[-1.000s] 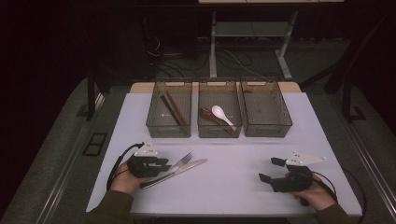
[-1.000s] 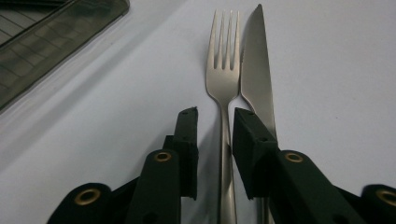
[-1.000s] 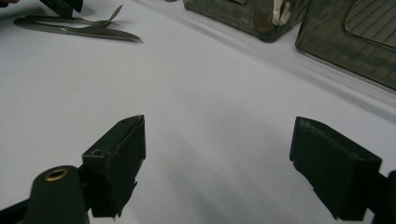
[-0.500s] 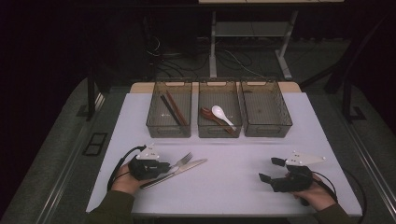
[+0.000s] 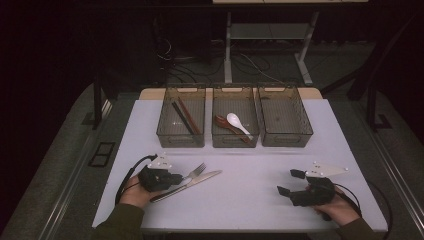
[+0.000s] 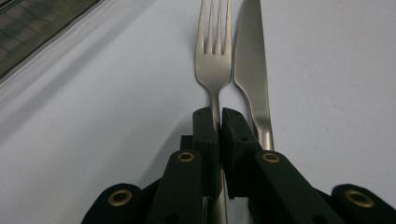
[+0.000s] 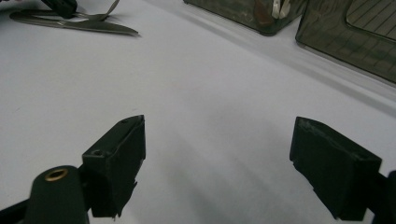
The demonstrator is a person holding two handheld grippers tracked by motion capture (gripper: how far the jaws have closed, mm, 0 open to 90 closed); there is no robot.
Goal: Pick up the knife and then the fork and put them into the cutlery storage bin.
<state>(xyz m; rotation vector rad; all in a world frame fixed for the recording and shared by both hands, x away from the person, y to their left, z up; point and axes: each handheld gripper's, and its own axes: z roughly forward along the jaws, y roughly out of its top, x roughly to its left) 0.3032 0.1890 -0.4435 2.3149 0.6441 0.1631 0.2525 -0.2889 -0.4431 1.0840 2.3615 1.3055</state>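
A steel fork point(image 6: 214, 60) and a steel knife point(image 6: 252, 70) lie side by side on the white table point(image 5: 250, 190). My left gripper point(image 6: 218, 116) has just closed on the fork's handle, and its pads now pinch the thin stem. In the high view the left gripper point(image 5: 172, 178) sits at the front left with the fork point(image 5: 196, 171) and the knife point(image 5: 192, 181) pointing to the right of it. My right gripper point(image 5: 290, 181) rests at the front right with its jaws wide apart and nothing between the fingertips point(image 7: 119, 158).
Three clear bins stand in a row at the back. The left bin point(image 5: 181, 120) holds dark chopsticks. In the middle bin point(image 5: 235, 122) lie a white spoon and a brown one. The right bin point(image 5: 284, 117) looks bare inside.
The left gripper's jaws have narrowed onto the fork's handle. Both hands have stayed where they were.
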